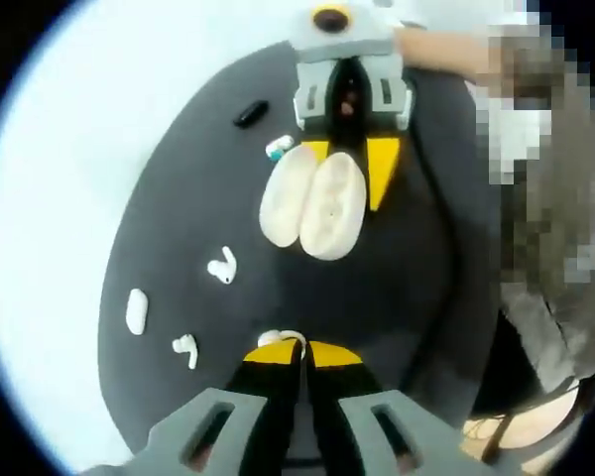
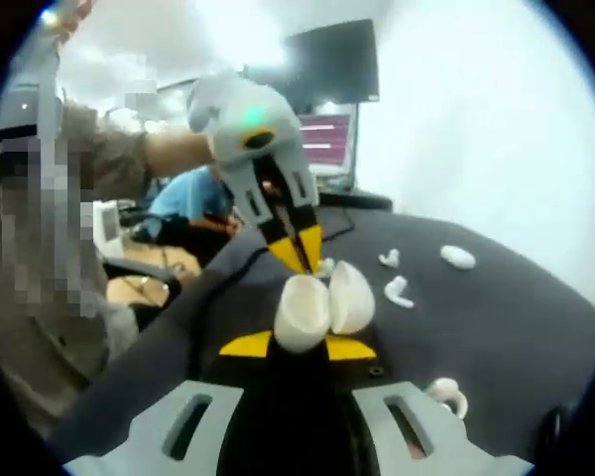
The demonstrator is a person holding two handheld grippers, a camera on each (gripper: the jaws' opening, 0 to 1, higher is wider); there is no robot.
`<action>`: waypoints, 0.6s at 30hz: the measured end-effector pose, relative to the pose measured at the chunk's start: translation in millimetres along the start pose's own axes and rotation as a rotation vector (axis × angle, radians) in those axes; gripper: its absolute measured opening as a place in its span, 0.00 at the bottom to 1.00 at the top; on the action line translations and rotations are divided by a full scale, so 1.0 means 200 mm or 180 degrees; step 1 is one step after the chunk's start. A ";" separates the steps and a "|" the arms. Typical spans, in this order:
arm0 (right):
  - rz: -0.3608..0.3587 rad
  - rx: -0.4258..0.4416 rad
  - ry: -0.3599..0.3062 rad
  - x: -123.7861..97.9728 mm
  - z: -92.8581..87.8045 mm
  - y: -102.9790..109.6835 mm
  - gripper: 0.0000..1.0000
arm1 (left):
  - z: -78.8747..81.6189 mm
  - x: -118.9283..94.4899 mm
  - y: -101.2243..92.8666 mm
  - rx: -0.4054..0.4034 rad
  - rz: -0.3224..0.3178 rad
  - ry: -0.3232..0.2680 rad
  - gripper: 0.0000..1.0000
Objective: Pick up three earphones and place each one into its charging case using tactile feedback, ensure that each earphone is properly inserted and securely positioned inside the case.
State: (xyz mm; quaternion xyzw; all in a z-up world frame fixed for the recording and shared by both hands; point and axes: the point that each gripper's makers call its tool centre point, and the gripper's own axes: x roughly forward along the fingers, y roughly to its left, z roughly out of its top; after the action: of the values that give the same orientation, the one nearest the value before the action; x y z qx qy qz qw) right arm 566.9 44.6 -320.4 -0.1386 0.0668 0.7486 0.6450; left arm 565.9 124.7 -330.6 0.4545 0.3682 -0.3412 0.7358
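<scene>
Dark matte mat covers a white tabletop. Left gripper view: the left gripper has its yellow-tipped jaws pressed together on a glossy white earphone. Opposite, the right gripper clamps an open, rounded white charging case. Two loose earbuds, a closed oval case and a black capsule lie on the mat.

Right gripper view: the right gripper grips the open charging case, and the left gripper descends just behind it, jaws narrow. Nearby lie earbuds, an oval case and a monitor.

Right gripper grips the open white case — left gripper hovers just behind.
</scene>
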 end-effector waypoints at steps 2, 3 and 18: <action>0.0000 0.0004 -0.0001 0.00 0.00 0.00 0.20 | 0.00 0.00 0.00 0.0057 0.0040 0.0000 0.02; 0.0000 0.0007 -0.0002 0.00 0.00 0.00 0.20 | 0.00 0.00 0.00 0.0060 0.0052 -0.0004 0.02; 0.0006 0.0030 -0.0013 0.00 0.00 0.01 0.20 | -0.05 -0.21 0.14 -0.0572 0.0416 -0.0720 0.14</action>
State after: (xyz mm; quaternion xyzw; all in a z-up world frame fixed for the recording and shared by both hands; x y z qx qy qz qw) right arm 564.5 44.8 -320.4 -0.1340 0.0691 0.7491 0.6450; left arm 566.8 151.2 -285.9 0.3686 0.2817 -0.3072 0.8309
